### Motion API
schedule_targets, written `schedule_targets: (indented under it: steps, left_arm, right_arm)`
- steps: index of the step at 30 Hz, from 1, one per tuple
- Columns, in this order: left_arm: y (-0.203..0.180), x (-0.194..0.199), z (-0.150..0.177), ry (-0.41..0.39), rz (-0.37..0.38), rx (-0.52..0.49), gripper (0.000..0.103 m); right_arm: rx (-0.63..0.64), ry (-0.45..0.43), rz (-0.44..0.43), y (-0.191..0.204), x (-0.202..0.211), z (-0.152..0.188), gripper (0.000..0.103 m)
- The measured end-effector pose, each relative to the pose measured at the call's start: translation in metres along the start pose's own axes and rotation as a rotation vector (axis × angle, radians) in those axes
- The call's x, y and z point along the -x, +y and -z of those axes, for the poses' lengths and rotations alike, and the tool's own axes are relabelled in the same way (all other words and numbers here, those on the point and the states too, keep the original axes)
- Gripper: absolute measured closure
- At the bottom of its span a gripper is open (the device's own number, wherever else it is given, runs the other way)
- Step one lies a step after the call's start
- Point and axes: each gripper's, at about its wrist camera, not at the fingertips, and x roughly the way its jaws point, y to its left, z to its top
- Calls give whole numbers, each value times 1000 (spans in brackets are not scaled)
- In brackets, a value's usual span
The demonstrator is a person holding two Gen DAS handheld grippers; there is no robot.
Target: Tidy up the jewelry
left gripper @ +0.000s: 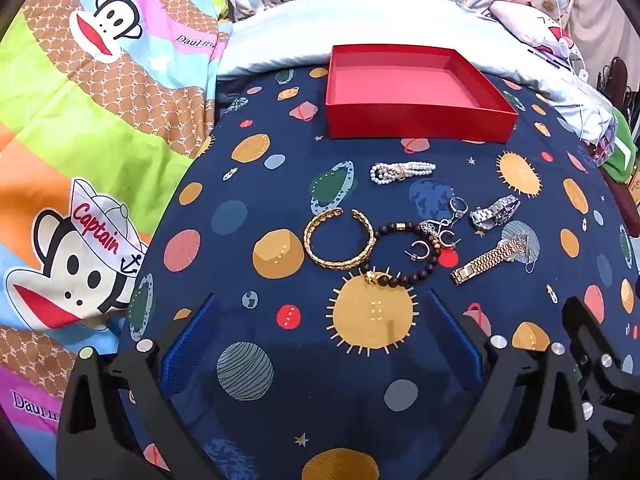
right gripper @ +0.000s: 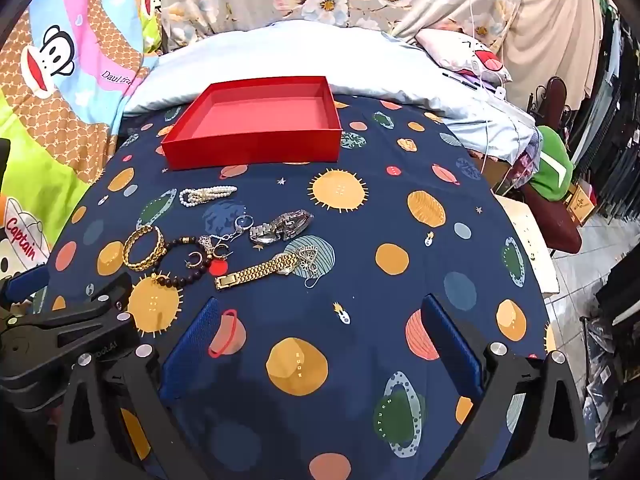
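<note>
An empty red box [left gripper: 416, 118] [right gripper: 256, 148] stands at the far side of a navy planet-print cloth. In front of it lie a pearl hair clip [left gripper: 402, 172] [right gripper: 206, 195], a gold cuff bracelet [left gripper: 338, 240] [right gripper: 144, 248], a dark bead bracelet [left gripper: 404, 254] [right gripper: 184, 264], silver earrings and a ring [left gripper: 444, 226] [right gripper: 228, 236], a silver watch [left gripper: 494, 212] [right gripper: 282, 226] and a gold watch [left gripper: 492, 258] [right gripper: 260, 270]. My left gripper [left gripper: 320, 320] is open and empty, just short of the bracelets. My right gripper [right gripper: 320, 324] is open and empty, near the gold watch.
The cloth [left gripper: 280, 360] [right gripper: 400, 220] covers a raised surface on a bed. A monkey-print quilt [left gripper: 80, 140] lies to the left, a pale pillow [right gripper: 280, 52] behind the box. The left gripper's body [right gripper: 60, 328] shows at the right view's left edge. Clutter and floor [right gripper: 580, 240] lie right.
</note>
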Motion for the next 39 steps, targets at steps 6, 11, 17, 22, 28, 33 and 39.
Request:
schedule_targets:
  steps: [6, 11, 17, 22, 28, 33, 39]
  left_arm:
    - [2, -2, -1, 14, 13, 9, 6]
    - [0, -1, -1, 17, -2, 9, 6]
    - [1, -5, 1, 18, 0, 14, 6]
    - [1, -4, 1, 20, -2, 12, 6]
    - [6, -4, 0, 21, -4, 17, 6]
    - [5, -4, 0, 20, -4, 16, 6]
    - [5, -3, 0, 21, -6, 15, 6]
  right_arm:
    - [-7, 3, -6, 0, -1, -2, 5]
    - [-3, 3, -5, 1, -5, -2, 5]
    - [0, 2, -3, 1, -6, -3, 5]
    - [4, 5, 0, 2, -4, -3, 5]
    - [3, 4, -1, 2, -5, -3, 5]
    - [3, 5, 0, 2, -4, -4, 5]
    - [4, 5, 1, 2, -4, -4, 5]
